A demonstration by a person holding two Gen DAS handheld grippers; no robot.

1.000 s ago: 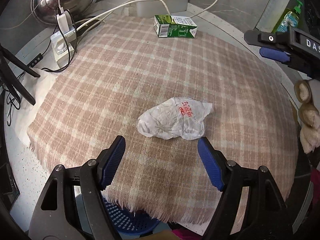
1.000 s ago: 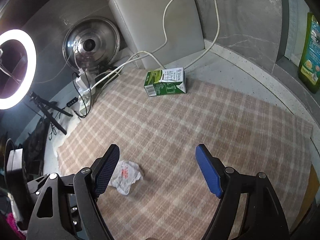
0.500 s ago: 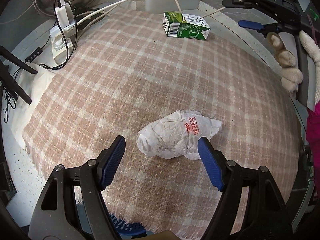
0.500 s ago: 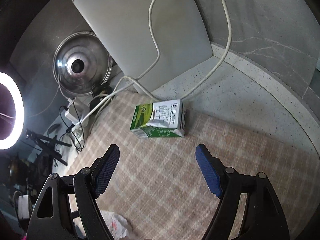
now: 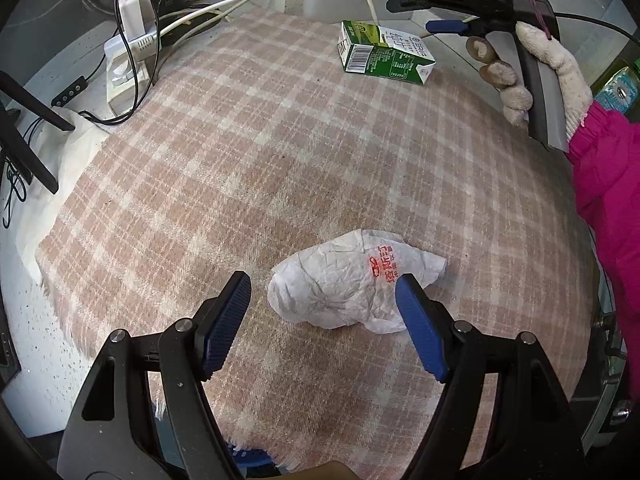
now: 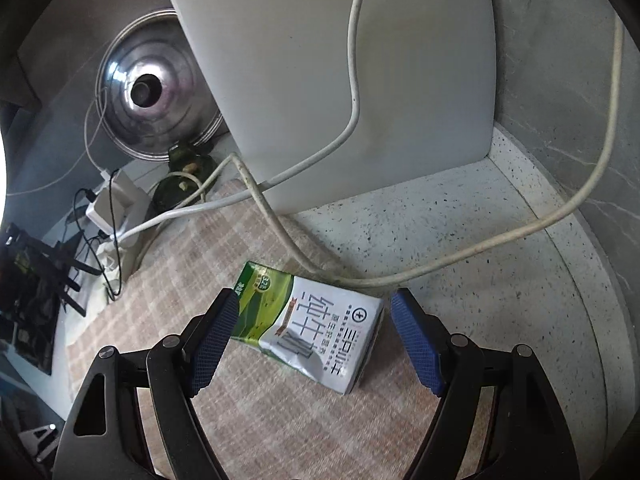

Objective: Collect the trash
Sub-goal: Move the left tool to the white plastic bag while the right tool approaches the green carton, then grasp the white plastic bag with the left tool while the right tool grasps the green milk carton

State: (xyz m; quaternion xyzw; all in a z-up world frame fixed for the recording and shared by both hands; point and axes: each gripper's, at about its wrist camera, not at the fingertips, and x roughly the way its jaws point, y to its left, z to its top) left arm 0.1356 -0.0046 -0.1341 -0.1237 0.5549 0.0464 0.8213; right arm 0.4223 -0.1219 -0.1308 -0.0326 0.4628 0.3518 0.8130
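Checked cloth (image 5: 248, 152) covers the counter. At its near edge my left gripper (image 5: 322, 322) gapes around a crumpled wrapper (image 5: 348, 284), pads not pressing. Far across the cloth, my right gripper (image 6: 314, 338) straddles a milk carton (image 6: 316, 328), unclenched, its left pad hiding one corner.

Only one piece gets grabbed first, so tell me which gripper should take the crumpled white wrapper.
Left. The left gripper is open with the crumpled white wrapper between its fingers, while the right gripper is across the cloth at the milk carton.
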